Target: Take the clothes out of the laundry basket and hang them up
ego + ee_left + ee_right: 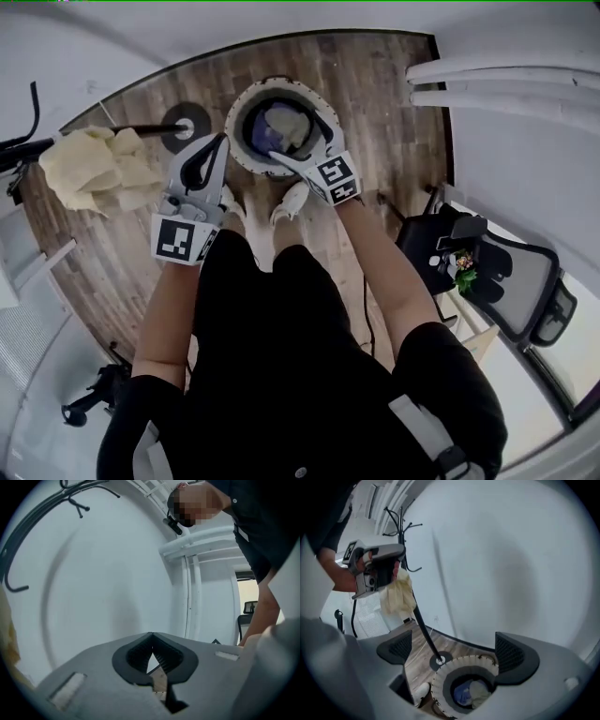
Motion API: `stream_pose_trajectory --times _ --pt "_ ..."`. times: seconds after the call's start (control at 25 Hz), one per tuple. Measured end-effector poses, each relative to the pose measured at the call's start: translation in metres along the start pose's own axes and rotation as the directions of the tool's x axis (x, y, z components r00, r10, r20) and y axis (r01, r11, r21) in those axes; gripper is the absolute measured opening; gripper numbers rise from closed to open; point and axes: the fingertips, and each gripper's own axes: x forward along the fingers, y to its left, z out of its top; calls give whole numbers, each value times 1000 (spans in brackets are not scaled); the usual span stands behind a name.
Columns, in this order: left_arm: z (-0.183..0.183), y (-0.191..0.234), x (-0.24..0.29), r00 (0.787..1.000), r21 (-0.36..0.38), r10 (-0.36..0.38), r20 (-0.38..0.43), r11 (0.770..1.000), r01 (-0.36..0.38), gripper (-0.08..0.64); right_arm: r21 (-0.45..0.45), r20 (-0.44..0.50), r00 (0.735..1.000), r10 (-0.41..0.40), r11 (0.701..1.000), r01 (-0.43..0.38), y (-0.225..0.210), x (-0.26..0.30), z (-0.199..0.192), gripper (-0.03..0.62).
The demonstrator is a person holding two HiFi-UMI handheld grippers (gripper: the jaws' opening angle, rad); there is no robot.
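A round white laundry basket [246, 105] stands on the wood floor in front of me, with blue and cream clothes [281, 127] inside. My right gripper [298, 137] hangs over its opening, jaws open and nothing between them. In the right gripper view the basket [440, 681] and the clothes [471, 691] lie just below the open jaws [454, 649]. My left gripper [221, 141] is beside the basket's left rim, shut and empty, its pads meeting [151, 635]. A cream garment [98, 169] hangs on the black coat rack [423, 627] to the left.
The coat rack's round base [184, 128] sits next to the basket. White rails [497, 84] run along the upper right. A black office chair [497, 272] stands at the right. My white shoes [291, 202] are just behind the basket. The white wall [108, 573] is close ahead.
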Motion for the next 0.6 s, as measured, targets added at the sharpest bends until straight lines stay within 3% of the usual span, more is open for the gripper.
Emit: stream_pose_trajectory --times 0.16,0.32,0.44,0.6 --pt "-94 19 21 999 -36 1 -48 999 -3 2 77 -160 986 43 997 -31 -14 62 -121 537" --pt "-190 47 43 997 -50 -24 -74 999 20 2 204 -270 962 28 979 29 -35 136 -245 534" --pt "-250 57 66 994 -42 -39 -98 999 35 2 256 -336 942 24 964 67 -52 179 -315 534" --pt "-309 65 98 991 -44 -61 -122 997 56 2 256 -432 900 58 965 60 -70 218 -388 534"
